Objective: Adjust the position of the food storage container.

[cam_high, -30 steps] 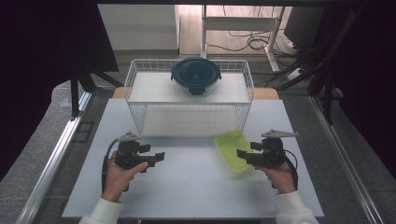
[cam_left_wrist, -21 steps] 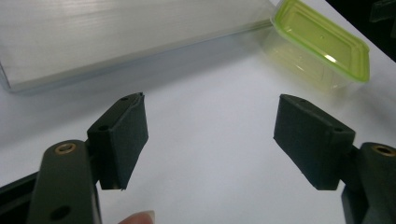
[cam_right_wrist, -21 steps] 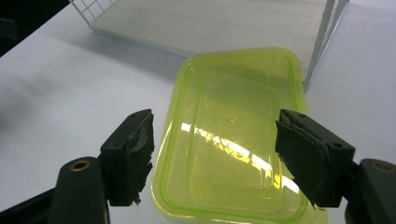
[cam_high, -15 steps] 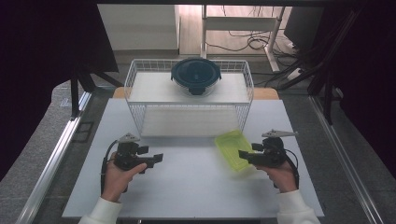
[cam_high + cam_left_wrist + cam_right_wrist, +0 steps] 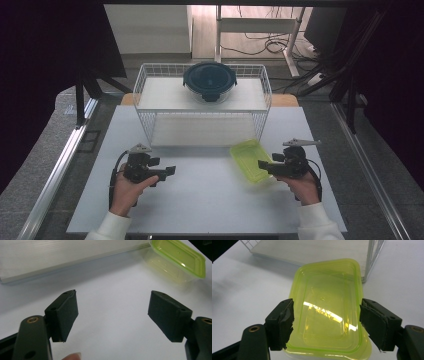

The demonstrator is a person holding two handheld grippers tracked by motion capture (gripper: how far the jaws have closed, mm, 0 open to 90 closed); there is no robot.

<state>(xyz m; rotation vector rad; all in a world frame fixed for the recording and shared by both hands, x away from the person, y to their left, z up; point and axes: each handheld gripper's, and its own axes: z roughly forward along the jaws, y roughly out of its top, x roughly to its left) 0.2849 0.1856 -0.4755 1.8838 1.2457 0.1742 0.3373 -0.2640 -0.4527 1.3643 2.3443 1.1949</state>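
A lime-green rectangular lidded container (image 5: 248, 160) lies on the white table (image 5: 200, 200), just in front of the wire basket's right corner. My right gripper (image 5: 263, 164) reaches it from the right. In the right gripper view, the right gripper (image 5: 327, 310) hovers over the container's near end (image 5: 327, 315). Its jaws are wide apart and the pads sit above the container's rims. My left gripper (image 5: 169, 171) stands open over bare table at the left. In the left gripper view, nothing lies between the jaws of the left gripper (image 5: 112, 305), and the green container (image 5: 180, 257) is at the upper right.
A white wire basket (image 5: 145, 100) stands at the back middle of the table. A dark blue round lidded container (image 5: 209, 80) rests on its upper shelf. Its lower board (image 5: 312, 250) lies just beyond the green container. Metal rails run along both table sides.
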